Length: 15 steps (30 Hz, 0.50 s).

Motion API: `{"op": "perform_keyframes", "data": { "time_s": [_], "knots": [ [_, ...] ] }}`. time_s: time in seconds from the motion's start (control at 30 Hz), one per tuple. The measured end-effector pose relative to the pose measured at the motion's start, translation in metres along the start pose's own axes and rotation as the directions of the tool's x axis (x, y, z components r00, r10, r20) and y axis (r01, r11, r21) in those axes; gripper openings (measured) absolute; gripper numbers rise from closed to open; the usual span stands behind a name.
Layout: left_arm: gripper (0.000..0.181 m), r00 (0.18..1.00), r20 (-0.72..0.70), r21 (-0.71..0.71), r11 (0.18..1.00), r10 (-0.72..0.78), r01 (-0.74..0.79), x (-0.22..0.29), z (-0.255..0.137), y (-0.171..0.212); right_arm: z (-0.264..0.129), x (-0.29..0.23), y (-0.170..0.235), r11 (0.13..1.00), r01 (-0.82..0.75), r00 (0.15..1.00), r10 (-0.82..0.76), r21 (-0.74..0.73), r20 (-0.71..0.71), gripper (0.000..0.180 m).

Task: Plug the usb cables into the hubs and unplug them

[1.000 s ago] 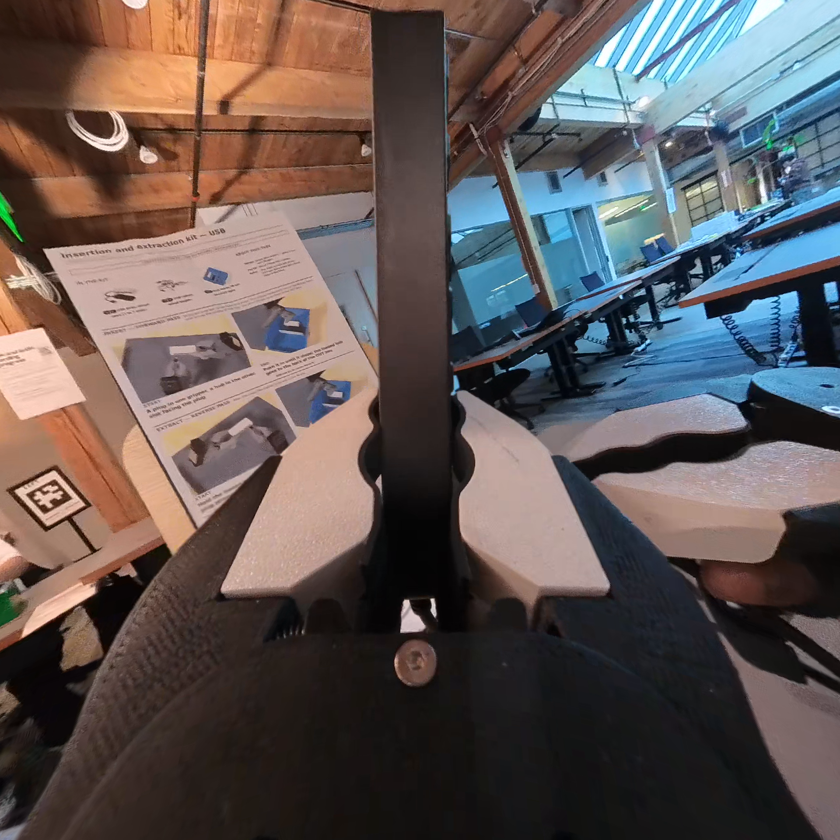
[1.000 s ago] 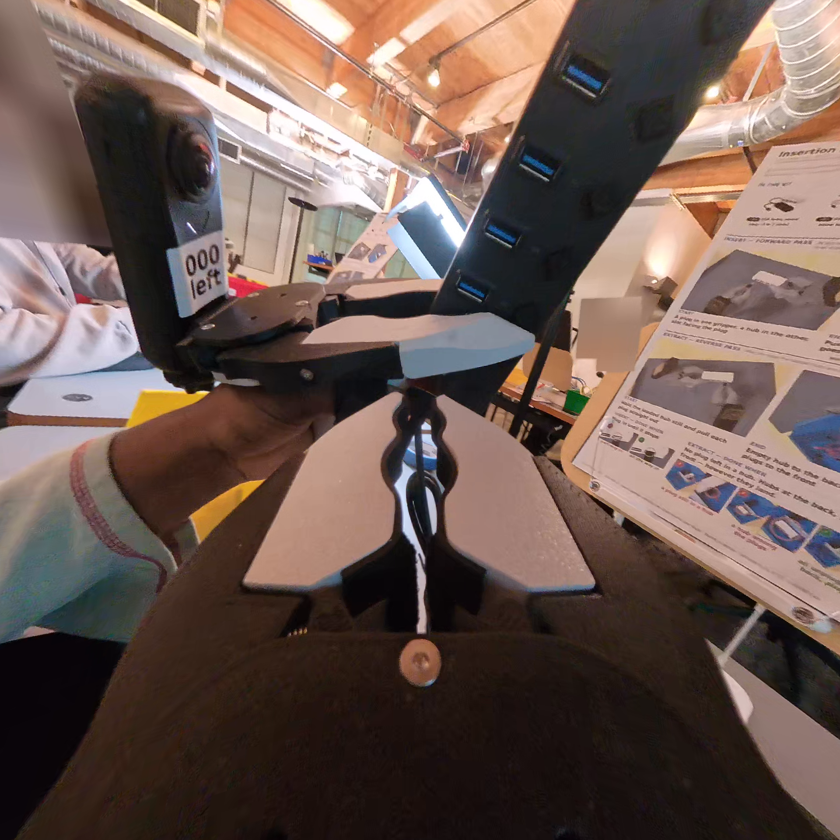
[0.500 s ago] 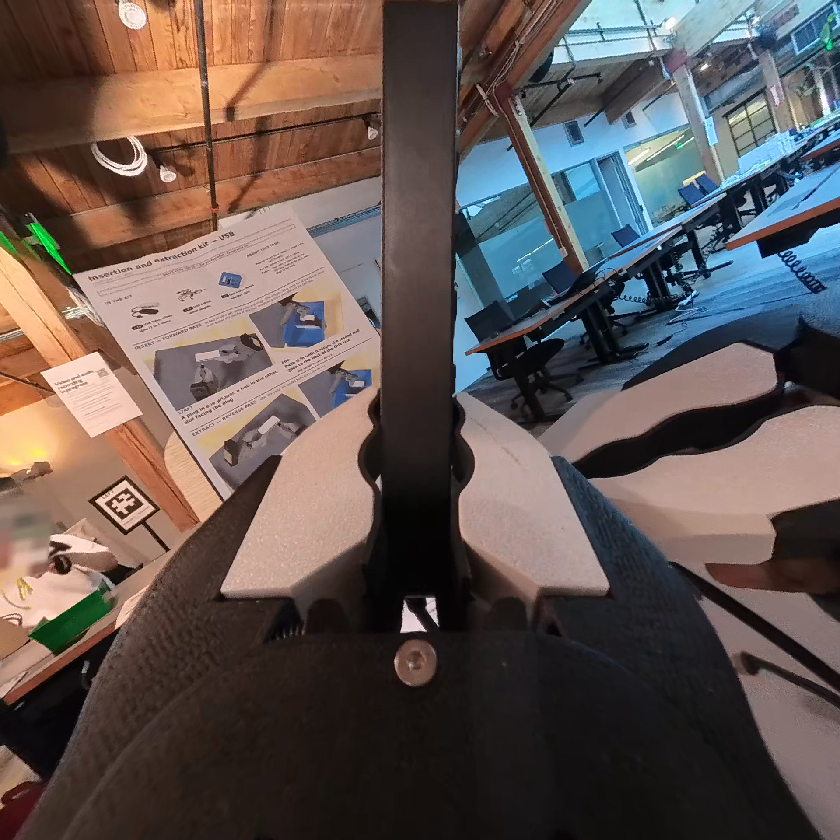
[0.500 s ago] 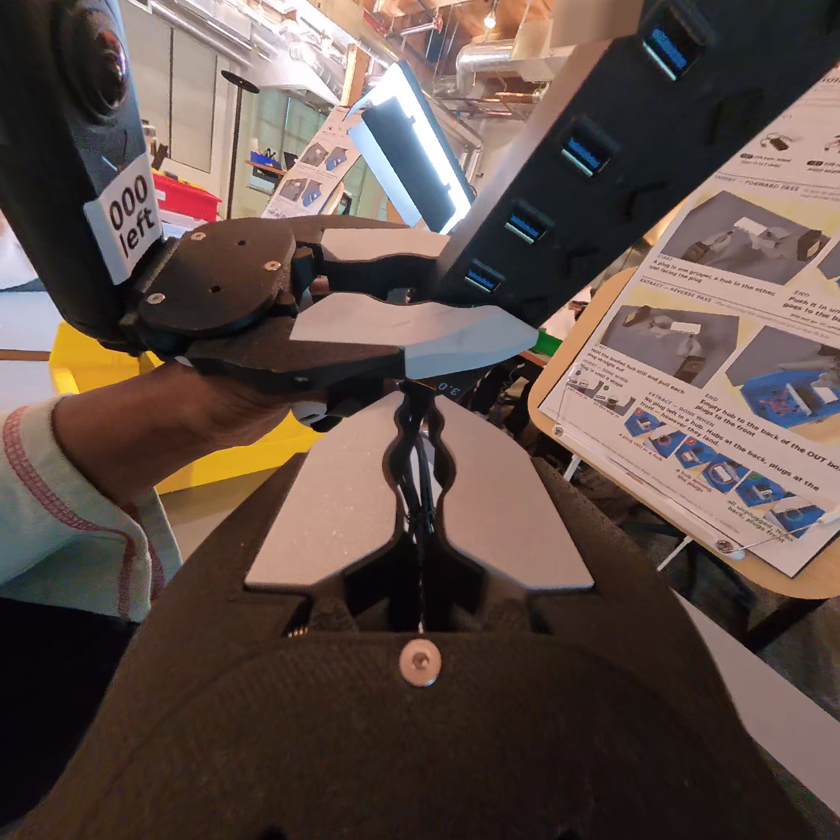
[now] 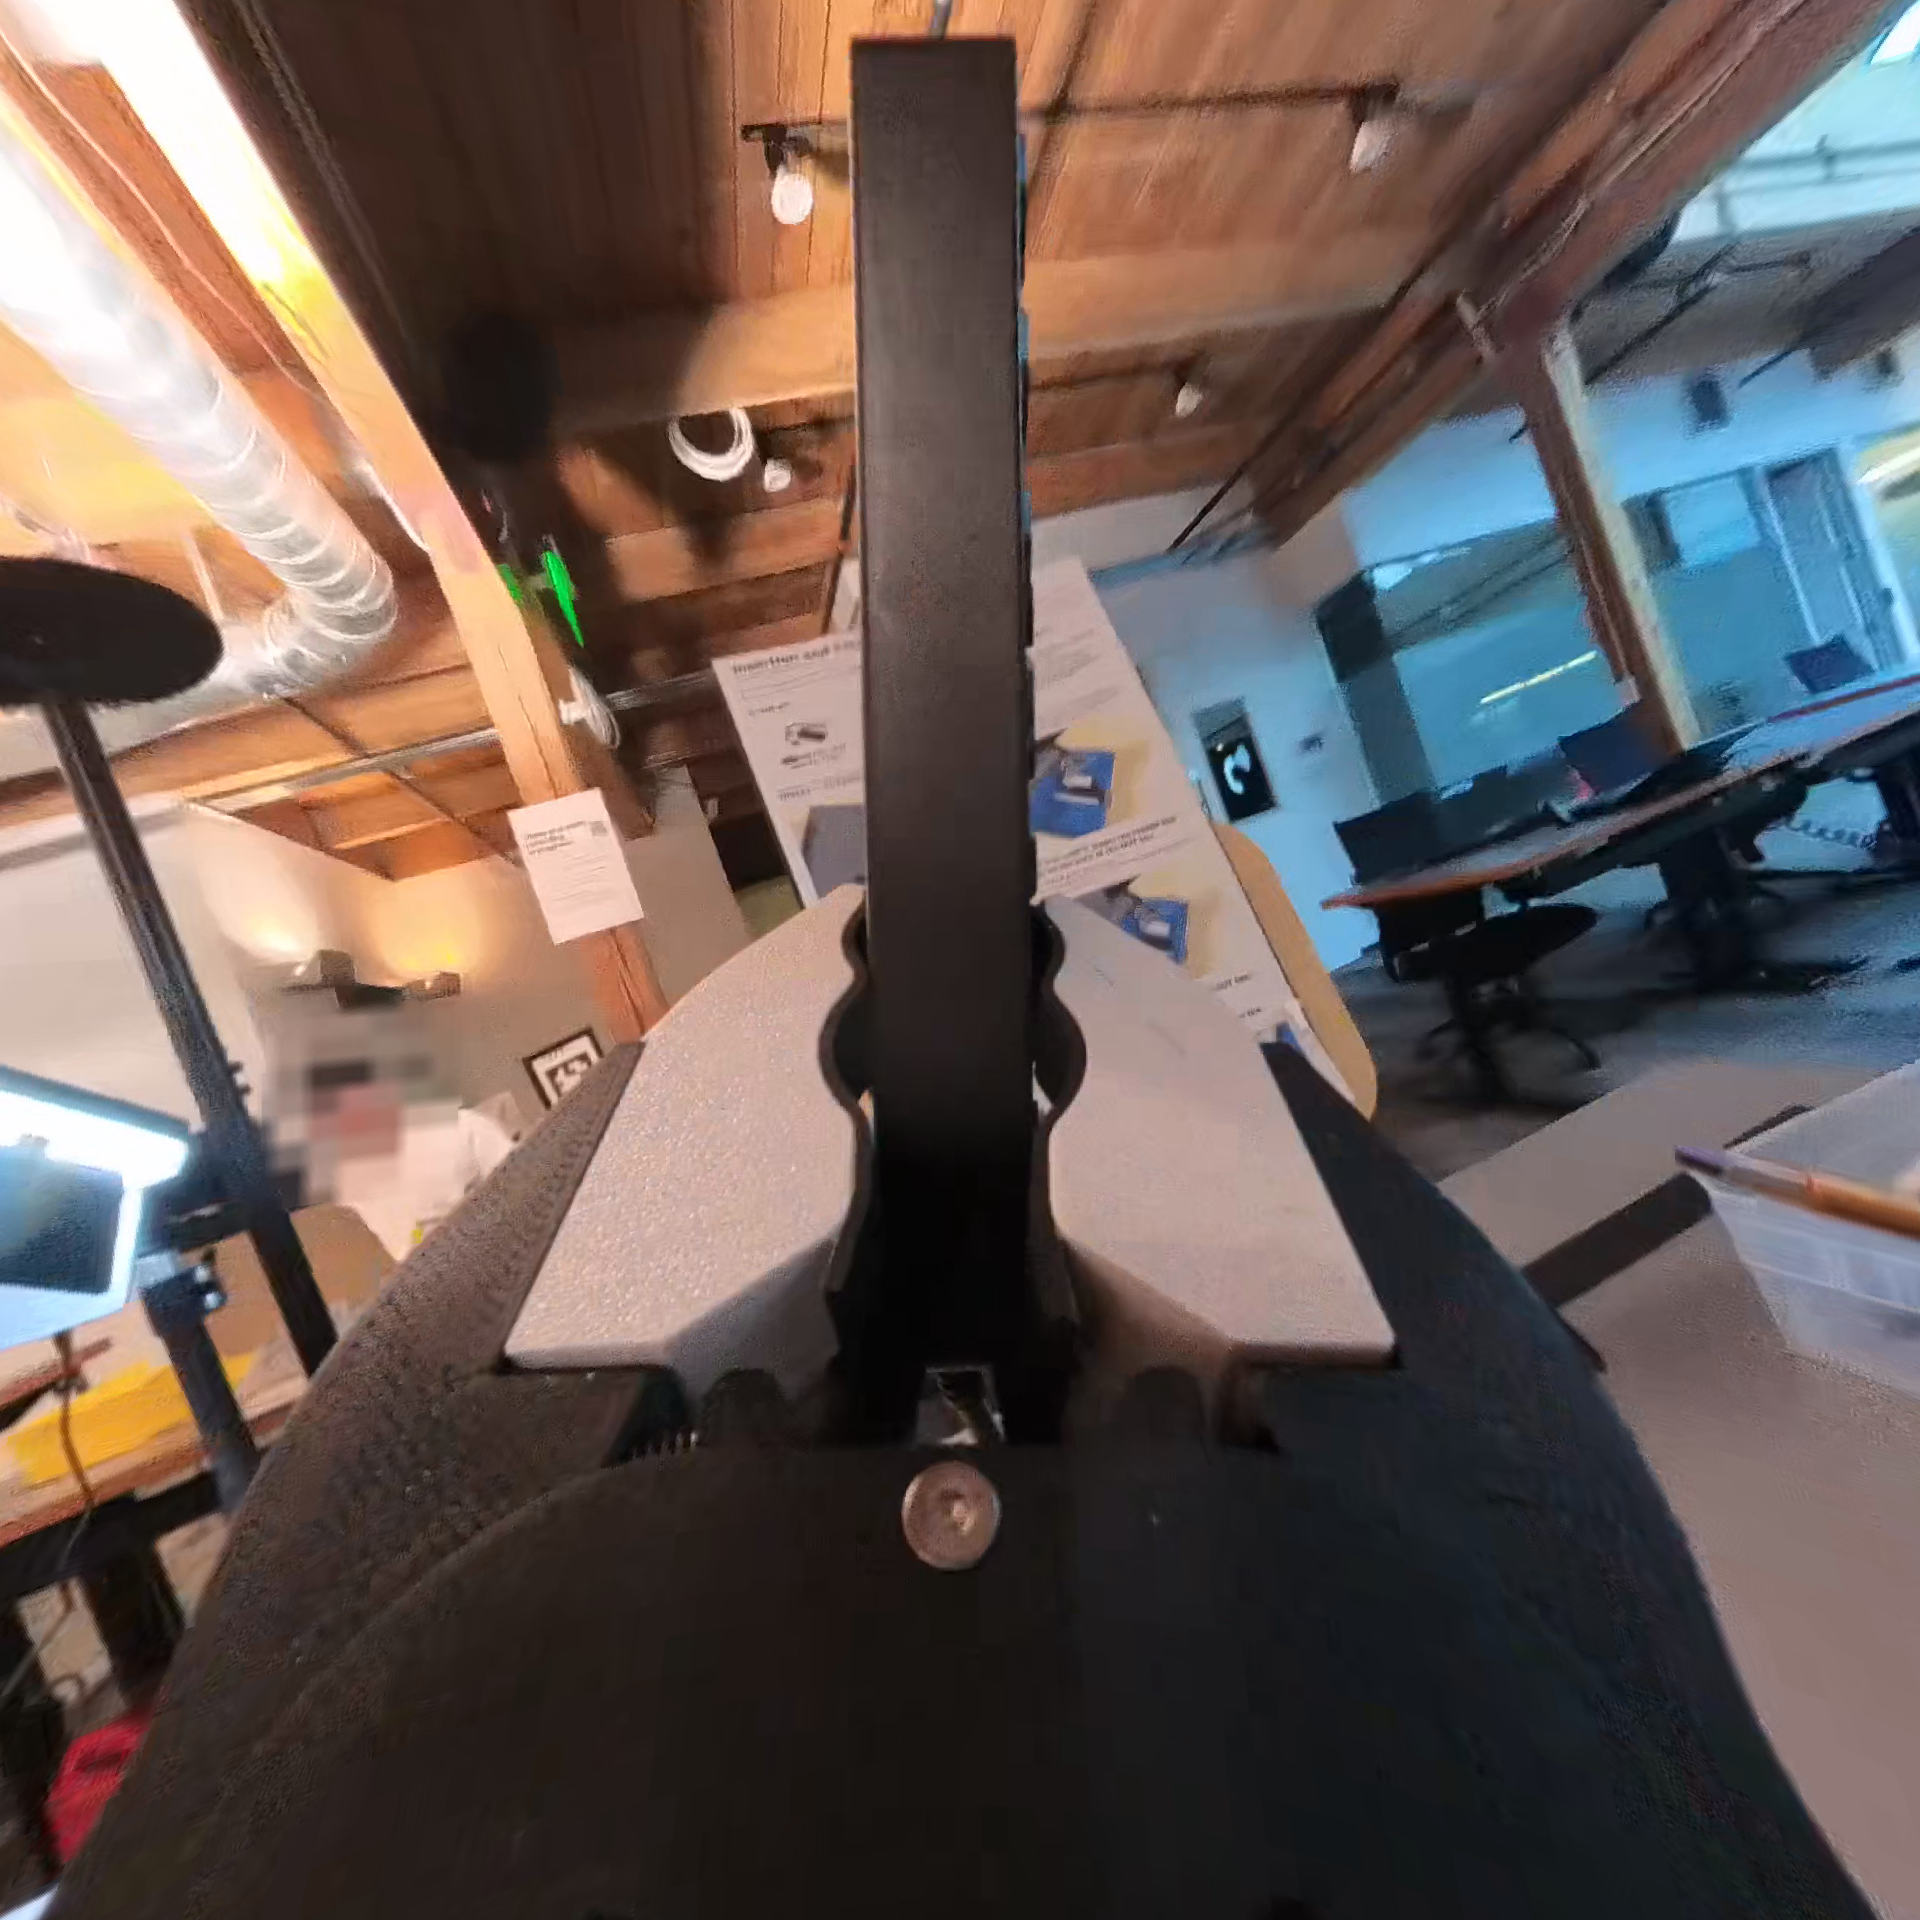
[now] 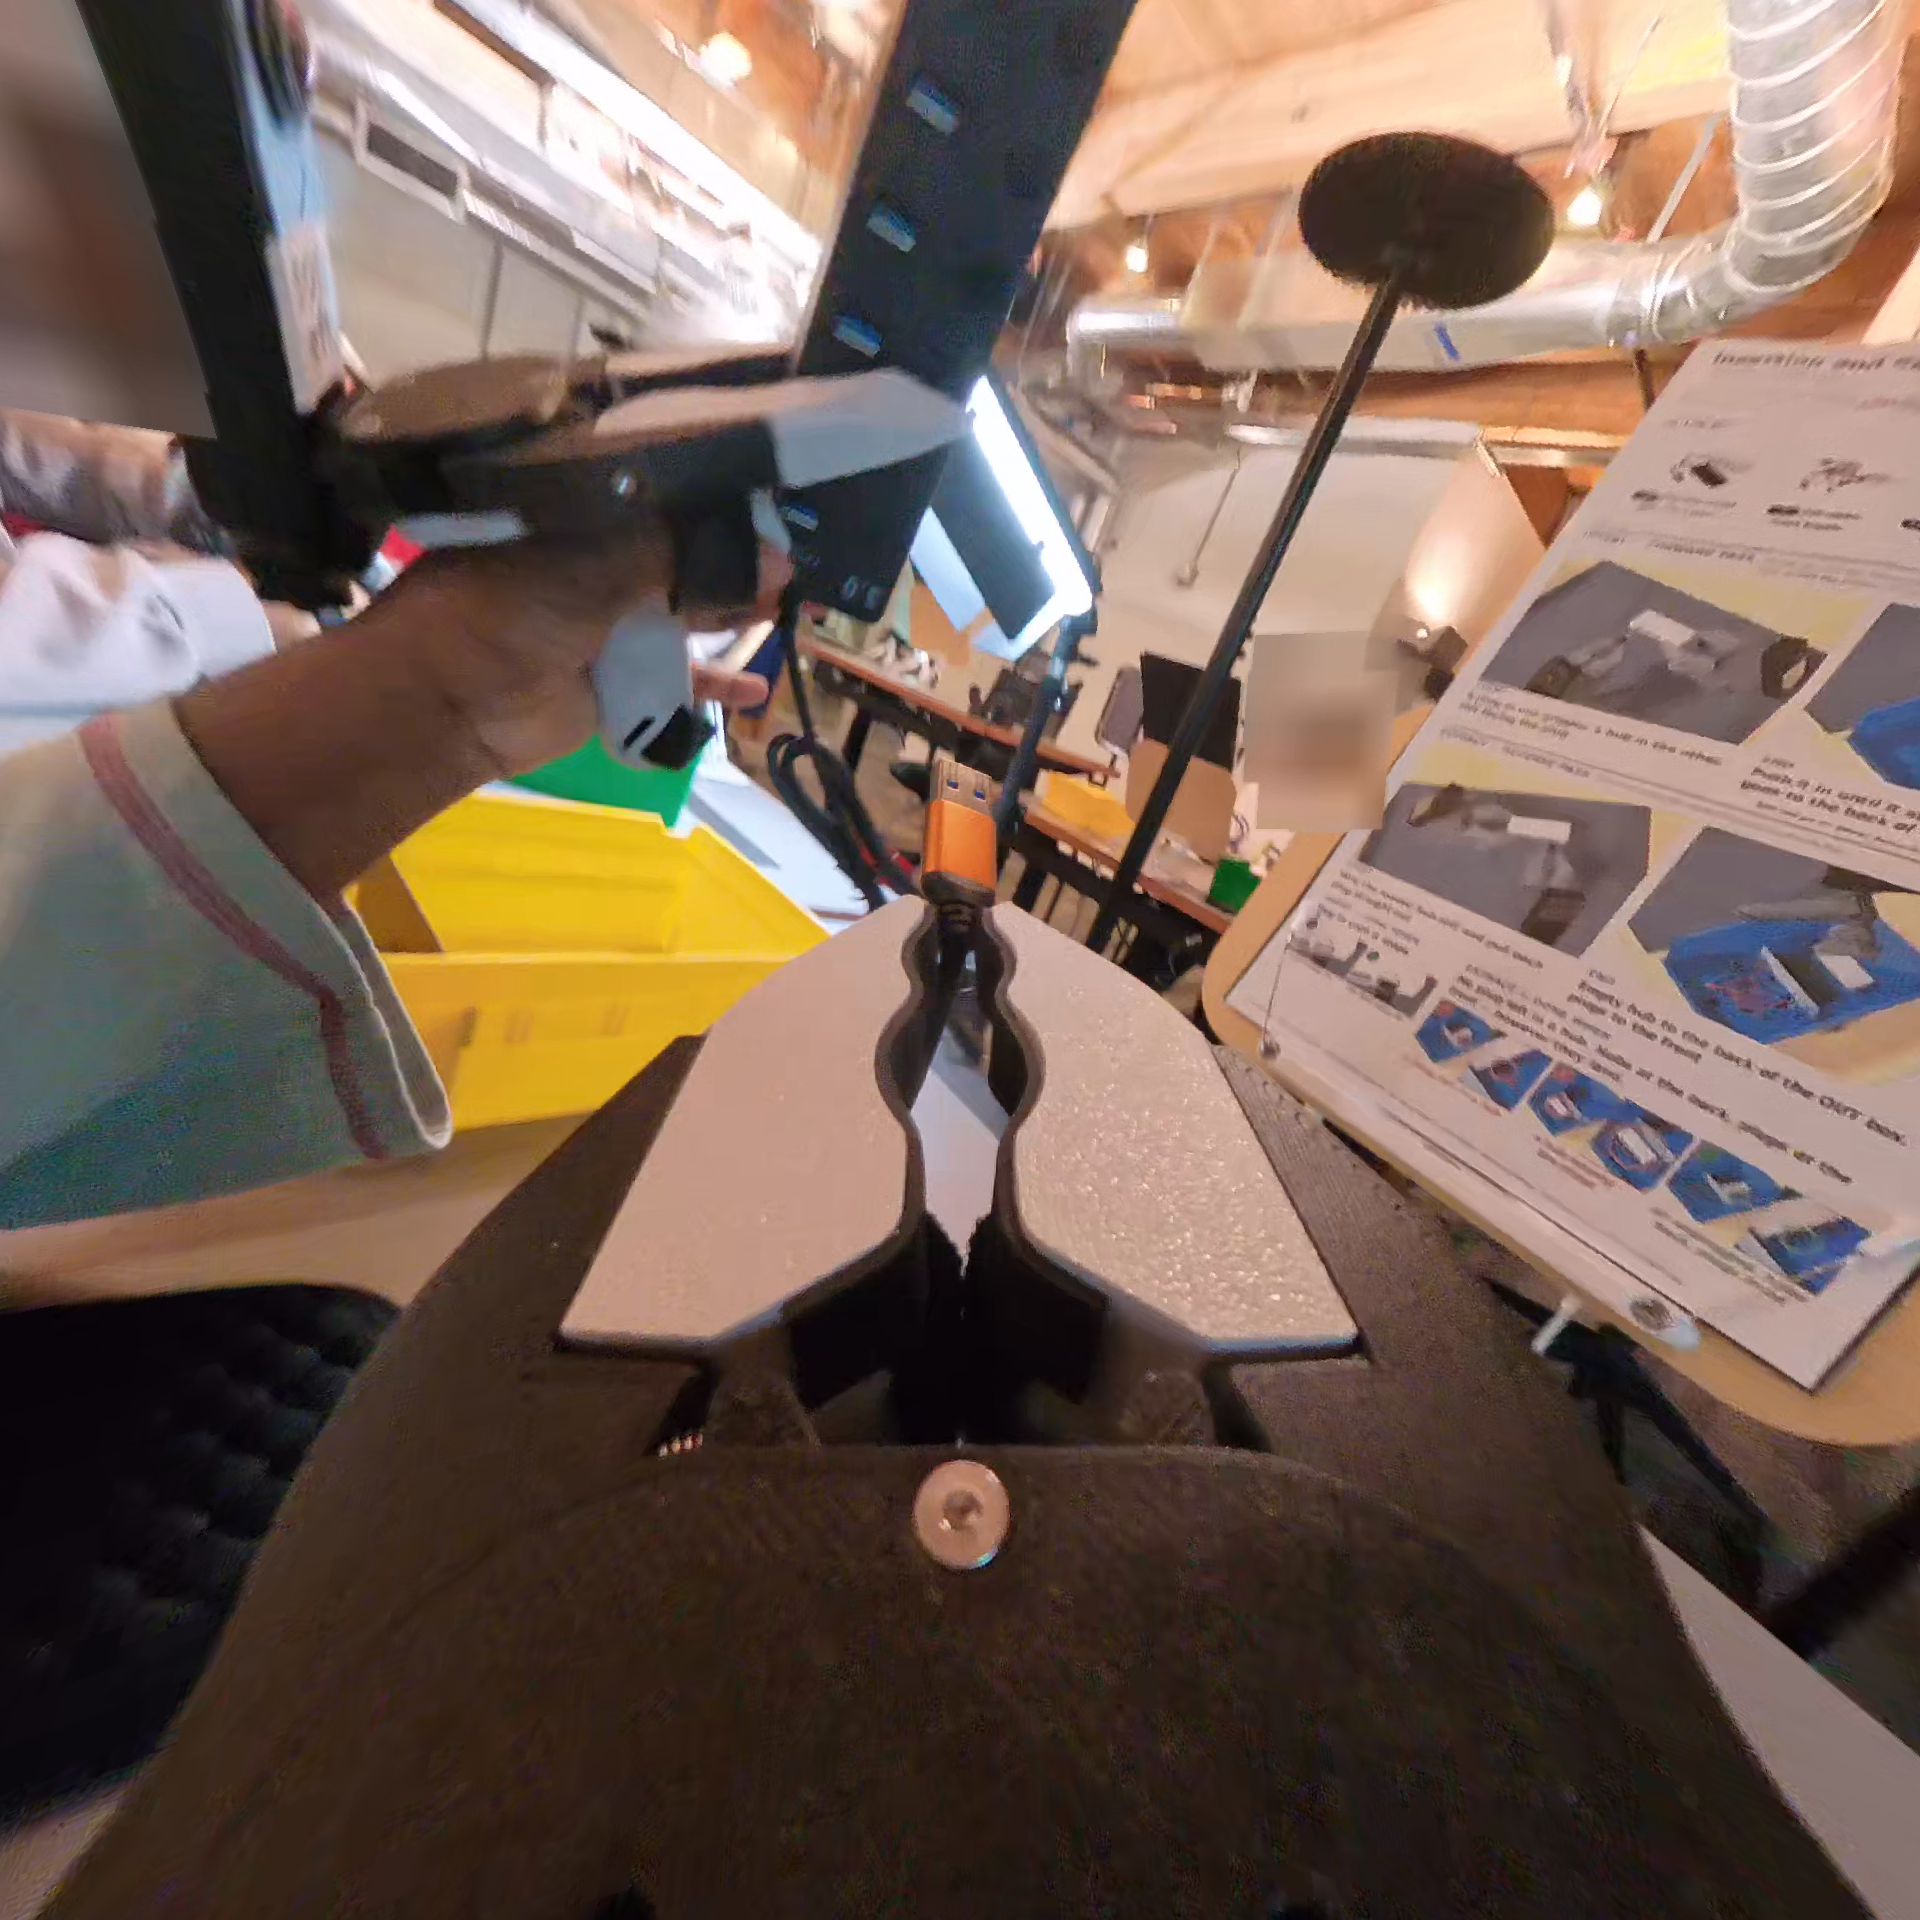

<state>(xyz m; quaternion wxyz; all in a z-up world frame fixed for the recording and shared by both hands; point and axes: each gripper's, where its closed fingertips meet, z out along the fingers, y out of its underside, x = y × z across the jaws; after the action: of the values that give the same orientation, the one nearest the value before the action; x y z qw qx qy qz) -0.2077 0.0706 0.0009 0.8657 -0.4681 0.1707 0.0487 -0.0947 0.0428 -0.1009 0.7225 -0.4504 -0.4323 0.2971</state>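
My left gripper [image 5: 940, 935] is shut on a long black USB hub [image 5: 935, 520] that stands upright between its fingers. In the right wrist view the same hub [image 6: 935, 187] shows several blue ports, held up high by the left gripper [image 6: 790, 457] in a person's hand. My right gripper [image 6: 956, 920] is shut on the black cable just behind an orange USB plug [image 6: 958, 831]. The plug's metal tip is bare and points up, well below the hub and apart from it.
A yellow bin [image 6: 582, 956] sits at the left on the table. An instruction sheet [image 6: 1662, 831] on a board stands at the right. A black stand with a round top [image 6: 1423, 218] rises behind. A clear container [image 5: 1829, 1236] sits at the right.
The plug has come out of the hub: it was up against the hub's low port, now it is free and lower. The left gripper has swung the hub up and away.
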Motion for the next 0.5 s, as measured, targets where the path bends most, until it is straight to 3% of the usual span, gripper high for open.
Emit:
{"op": "perform_keyframes", "data": {
  "time_s": [0.1, 0.2, 0.3, 0.5],
  "knots": [
    [0.027, 0.996, -0.02, 0.005, 0.996, 0.088, -0.088, 0.006, -0.003, -0.012, -0.004, 0.012, -0.015, 0.998, -0.012, 1.0, 0.013, 0.069, -0.014, 0.007],
    [0.028, 0.996, -0.077, 0.041, 0.999, 0.038, -0.035, 0.018, -0.004, -0.027, -0.029, 0.034, -0.047, 0.979, 0.0, 0.997, 0.015, 0.203, -0.076, 0.007],
    [0.027, 0.992, -0.124, 0.036, 0.999, 0.004, 0.001, 0.024, -0.007, -0.034, -0.07, 0.075, -0.085, 0.95, 0.057, 0.981, 0.005, 0.308, -0.195, 0.007],
    [0.027, 0.98, -0.178, 0.096, 0.99, -0.086, 0.104, 0.026, -0.016, -0.055, -0.163, 0.164, -0.112, 0.927, 0.233, 0.873, -0.067, 0.293, -0.483, 0.007]
  ]
}}
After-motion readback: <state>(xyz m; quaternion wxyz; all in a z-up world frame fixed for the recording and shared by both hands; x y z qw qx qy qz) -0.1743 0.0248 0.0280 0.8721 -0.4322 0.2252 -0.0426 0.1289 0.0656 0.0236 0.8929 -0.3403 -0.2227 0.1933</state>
